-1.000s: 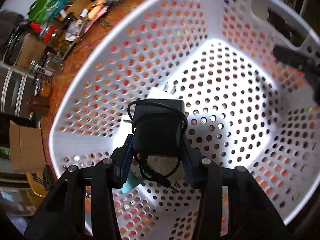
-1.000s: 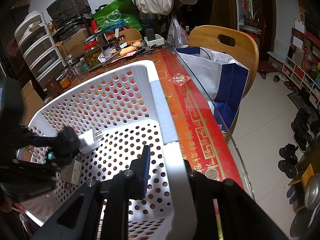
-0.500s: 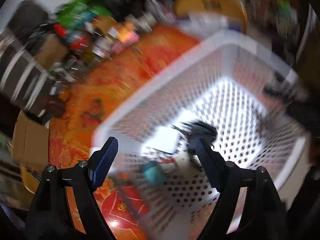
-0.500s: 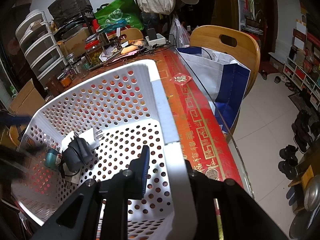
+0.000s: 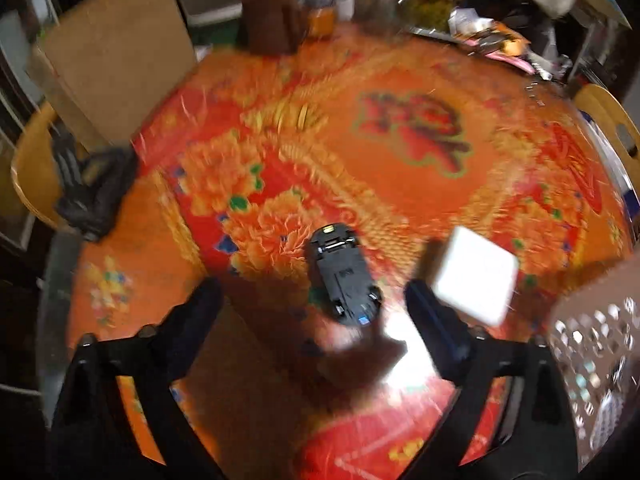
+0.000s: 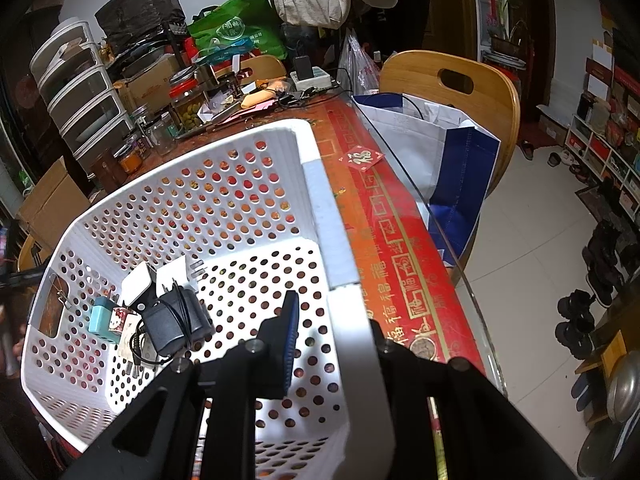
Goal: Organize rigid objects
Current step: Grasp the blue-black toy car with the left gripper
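My left gripper [image 5: 312, 300] is open and empty above the red patterned tablecloth [image 5: 400, 168]. A black toy car [image 5: 345, 276] lies upside down between its fingers, a little ahead. A white square block [image 5: 476, 276] lies just beyond the right finger. My right gripper [image 6: 332, 316] is shut on the near wall of the white perforated basket [image 6: 320, 184]. Inside the basket lie a black power adapter [image 6: 172, 320] with its cord, white plugs [image 6: 168, 280] and a teal charger [image 6: 105, 314]. The basket's corner shows at the right of the left wrist view [image 5: 596, 340].
A cardboard box [image 5: 116, 48] and a black object [image 5: 96, 188] sit at the table's left edge. Jars and clutter [image 6: 180, 112] line the far side. A wooden chair [image 6: 452, 88] with a blue-white bag [image 6: 440, 160] stands right of the table.
My left gripper let go of the black adapter in the basket, opened, and swung left out of the basket to above the toy car. The right gripper has stayed on the basket wall.
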The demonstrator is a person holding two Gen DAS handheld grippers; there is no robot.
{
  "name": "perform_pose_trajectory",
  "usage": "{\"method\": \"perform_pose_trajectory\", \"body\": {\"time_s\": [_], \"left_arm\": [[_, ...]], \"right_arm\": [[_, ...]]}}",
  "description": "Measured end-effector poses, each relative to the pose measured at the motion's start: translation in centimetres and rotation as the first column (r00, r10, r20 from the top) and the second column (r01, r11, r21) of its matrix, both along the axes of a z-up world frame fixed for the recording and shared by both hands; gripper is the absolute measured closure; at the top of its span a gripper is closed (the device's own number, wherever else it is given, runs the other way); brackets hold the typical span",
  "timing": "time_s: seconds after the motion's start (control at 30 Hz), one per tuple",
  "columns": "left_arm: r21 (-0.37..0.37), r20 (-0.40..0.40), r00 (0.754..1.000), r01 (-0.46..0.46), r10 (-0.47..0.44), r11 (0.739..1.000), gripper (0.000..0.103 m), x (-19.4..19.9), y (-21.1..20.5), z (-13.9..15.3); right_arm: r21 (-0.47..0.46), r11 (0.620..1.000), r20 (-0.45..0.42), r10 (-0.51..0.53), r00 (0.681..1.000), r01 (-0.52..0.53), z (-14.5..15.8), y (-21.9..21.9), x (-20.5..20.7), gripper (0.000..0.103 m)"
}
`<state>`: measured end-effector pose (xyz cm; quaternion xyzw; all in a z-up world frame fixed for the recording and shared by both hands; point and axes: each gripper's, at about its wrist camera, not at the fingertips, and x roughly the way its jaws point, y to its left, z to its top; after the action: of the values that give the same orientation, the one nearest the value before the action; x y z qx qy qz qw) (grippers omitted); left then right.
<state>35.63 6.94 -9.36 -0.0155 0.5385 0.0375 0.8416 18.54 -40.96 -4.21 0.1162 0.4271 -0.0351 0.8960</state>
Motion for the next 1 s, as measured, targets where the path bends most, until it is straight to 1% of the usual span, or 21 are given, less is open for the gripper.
{"method": "perform_pose_trajectory", "body": {"time_s": [0.07, 0.17, 0.23, 0.3, 0.33, 0.37, 0.4, 0.5, 0.6, 0.73, 0.83, 0.9, 1.0], "left_arm": [[-0.022, -0.017, 1.0, -0.005, 0.004, 1.0, 0.018, 0.8, 0.4, -1.4], [-0.047, -0.025, 1.0, 0.005, -0.006, 0.999, 0.023, 1.4, 0.0, -2.8], [-0.055, -0.02, 1.0, 0.006, -0.007, 0.998, 0.028, 1.7, -0.5, -3.3], [-0.053, -0.007, 1.0, 0.007, -0.008, 0.999, 0.041, 2.5, -1.4, -3.8], [-0.049, 0.014, 1.0, 0.007, -0.006, 0.999, 0.047, 2.5, -1.7, -3.8], [-0.04, 0.035, 0.999, -0.005, 0.006, 0.999, 0.063, 2.1, -2.0, -3.6], [-0.022, 0.053, 0.998, -0.019, 0.02, 1.0, 0.076, 1.9, -2.1, -3.5], [-0.012, 0.079, 0.997, -0.016, 0.017, 1.0, 0.076, 1.4, -2.2, -2.9], [0.019, 0.158, 0.987, -0.029, 0.025, 0.999, 0.076, 0.4, -2.1, -1.6], [0.08, 0.306, 0.949, -0.098, 0.069, 0.992, 0.076, -1.6, -1.8, 0.9], [0.123, 0.384, 0.919, -0.146, 0.088, 0.982, 0.076, -2.7, -1.8, 2.1], [0.15, 0.415, 0.905, -0.169, 0.093, 0.974, 0.076, -3.0, -1.9, 2.6], [0.15, 0.41, 0.908, -0.154, 0.081, 0.977, 0.076, -3.3, -2.1, 2.8]], "right_arm": [[-0.001, 1.0, -0.005, -0.002, 1.0, 0.002, 0.0, -0.1, 0.1, 0.083], [-0.003, 1.0, -0.009, -0.009, 1.0, 0.009, 0.0, -0.2, 0.1, 0.083], [-0.005, 1.0, -0.009, -0.01, 1.0, 0.01, 0.0, -0.1, 0.1, 0.083], [-0.01, 1.0, -0.011, -0.01, 1.0, 0.01, 0.0, -0.1, 0.2, 0.083], [-0.013, 1.0, -0.013, -0.01, 1.0, 0.01, 0.1, 0.0, 0.2, 0.083], [-0.016, 1.0, -0.015, -0.011, 1.0, 0.01, 0.1, 0.0, 0.3, 0.083], [-0.019, 1.0, -0.018, -0.011, 1.0, 0.01, 0.1, 0.0, 0.3, 0.083], [-0.033, 0.999, -0.024, -0.012, 1.0, 0.011, 0.1, 0.1, 0.3, 0.083], [-0.031, 0.999, -0.018, -0.015, 1.0, 0.015, 0.0, 0.1, 0.2, 0.083], [-0.028, 0.999, -0.015, -0.017, 1.0, 0.017, 0.0, 0.0, 0.1, 0.083], [-0.037, 0.999, -0.021, -0.017, 1.0, 0.016, 0.1, 0.1, 0.2, 0.083], [-0.041, 0.999, -0.023, -0.018, 1.0, 0.017, 0.1, 0.1, 0.2, 0.083], [-0.044, 0.999, -0.025, -0.02, 0.999, 0.019, 0.1, 0.2, 0.2, 0.083]]}}
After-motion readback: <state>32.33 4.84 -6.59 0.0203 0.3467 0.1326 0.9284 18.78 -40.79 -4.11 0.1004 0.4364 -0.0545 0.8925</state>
